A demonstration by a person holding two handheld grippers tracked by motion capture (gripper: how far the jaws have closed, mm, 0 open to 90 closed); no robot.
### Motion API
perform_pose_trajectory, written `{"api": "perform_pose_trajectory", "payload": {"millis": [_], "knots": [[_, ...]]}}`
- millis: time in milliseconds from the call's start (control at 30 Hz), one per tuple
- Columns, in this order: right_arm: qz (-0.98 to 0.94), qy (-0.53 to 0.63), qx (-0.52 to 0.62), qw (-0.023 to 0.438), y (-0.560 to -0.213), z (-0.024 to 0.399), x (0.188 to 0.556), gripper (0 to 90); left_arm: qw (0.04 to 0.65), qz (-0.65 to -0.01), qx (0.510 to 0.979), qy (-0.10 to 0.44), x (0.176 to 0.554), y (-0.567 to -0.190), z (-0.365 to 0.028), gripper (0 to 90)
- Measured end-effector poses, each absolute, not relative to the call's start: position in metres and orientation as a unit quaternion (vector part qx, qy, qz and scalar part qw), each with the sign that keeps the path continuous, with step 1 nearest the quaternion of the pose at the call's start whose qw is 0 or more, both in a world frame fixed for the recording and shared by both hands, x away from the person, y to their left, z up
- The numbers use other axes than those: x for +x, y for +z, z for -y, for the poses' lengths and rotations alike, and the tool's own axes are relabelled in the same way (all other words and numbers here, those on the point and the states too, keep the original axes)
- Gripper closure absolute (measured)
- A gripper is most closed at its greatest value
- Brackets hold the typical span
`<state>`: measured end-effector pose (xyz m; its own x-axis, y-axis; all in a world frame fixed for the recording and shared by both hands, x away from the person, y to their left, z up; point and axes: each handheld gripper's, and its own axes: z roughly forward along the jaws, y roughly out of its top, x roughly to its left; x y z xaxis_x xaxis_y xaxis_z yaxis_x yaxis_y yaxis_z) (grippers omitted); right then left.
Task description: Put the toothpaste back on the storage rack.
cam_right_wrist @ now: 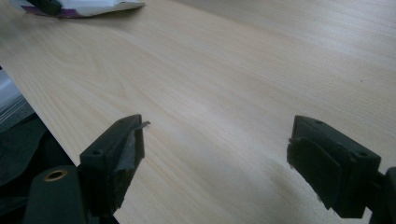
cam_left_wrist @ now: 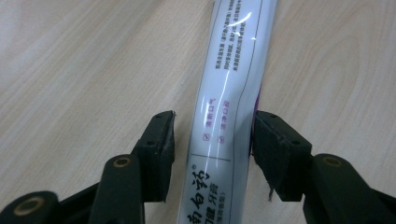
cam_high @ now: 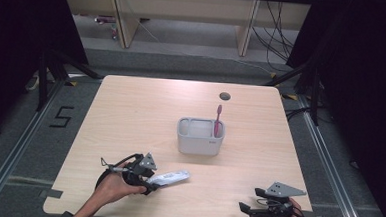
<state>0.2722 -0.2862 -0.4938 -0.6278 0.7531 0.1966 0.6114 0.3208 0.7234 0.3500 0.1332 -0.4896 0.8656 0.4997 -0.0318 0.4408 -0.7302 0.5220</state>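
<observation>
A white toothpaste tube [cam_high: 170, 177] with printed text lies flat on the wooden table [cam_high: 146, 111], near the front left. My left gripper [cam_high: 152, 184] reaches it from the left, and its jaws straddle the tube's lower end. In the left gripper view the tube [cam_left_wrist: 229, 93] runs up between the two pads. The right pad sits against its edge, while a small gap separates the left pad from it. My right gripper [cam_high: 248, 201] rests at the front right corner, open over bare wood [cam_right_wrist: 217, 135] and holding nothing.
A grey rectangular holder [cam_high: 199, 144] stands mid-table with a pink toothbrush [cam_high: 217, 121] upright in its right end. A round cable hole [cam_high: 224, 96] sits near the far edge. The right gripper view catches the tube's far end [cam_right_wrist: 93, 5] at top left.
</observation>
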Motion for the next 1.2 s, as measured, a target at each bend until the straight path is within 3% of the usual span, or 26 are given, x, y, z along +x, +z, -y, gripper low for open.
{"api": "perform_pose_trajectory", "payload": {"millis": [667, 700, 833, 1200], "knots": [[-0.807, 0.403, 0.425, 0.082, -0.494, 0.287, 0.272, 19.3, 0.207, -0.24, 0.948, 0.032, 0.359, -0.487, -0.115, 56.7], [-0.811, 0.403, 0.413, 0.098, -0.494, 0.289, 0.274, 19.3, 0.204, -0.254, 0.945, 0.024, 0.357, -0.487, -0.113, 56.8], [-0.808, 0.402, 0.424, 0.082, -0.494, 0.287, 0.272, 19.5, 0.184, -0.24, 0.953, 0.027, 0.361, -0.485, -0.108, 57.0], [-0.807, 0.407, 0.416, 0.099, -0.494, 0.289, 0.273, 20.0, 0.156, -0.218, 0.963, 0.021, 0.368, -0.482, -0.102, 58.6]]}}
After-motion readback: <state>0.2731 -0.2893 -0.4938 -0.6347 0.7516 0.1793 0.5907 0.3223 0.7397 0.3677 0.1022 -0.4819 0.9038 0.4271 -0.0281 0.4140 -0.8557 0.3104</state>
